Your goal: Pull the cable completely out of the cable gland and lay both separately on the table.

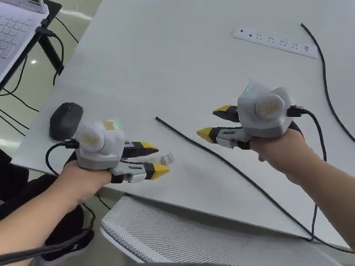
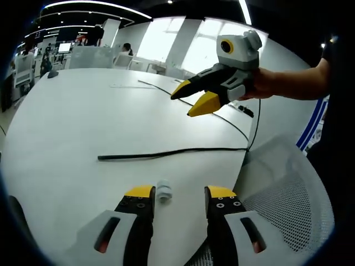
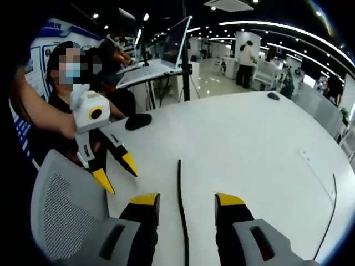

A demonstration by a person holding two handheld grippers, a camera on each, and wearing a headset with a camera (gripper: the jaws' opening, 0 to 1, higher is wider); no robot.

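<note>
The left gripper point(image 2: 180, 194) is released, jaws spread around the white cable gland point(image 2: 162, 190) at bottom centre of the left gripper view, just beside one jaw tip near the table point(image 2: 83, 122) edge. The right gripper point(image 3: 187, 200) is equally spread, the black cable point(image 3: 180, 188) running between its jaws. Cable and gland lie apart, so the task looks nearly done: next, lift both grippers away without nudging the gland off, while the mouse point(image 1: 65, 119) at left and power strip point(image 1: 274, 41) at upper right of the head view sit well clear.
</note>
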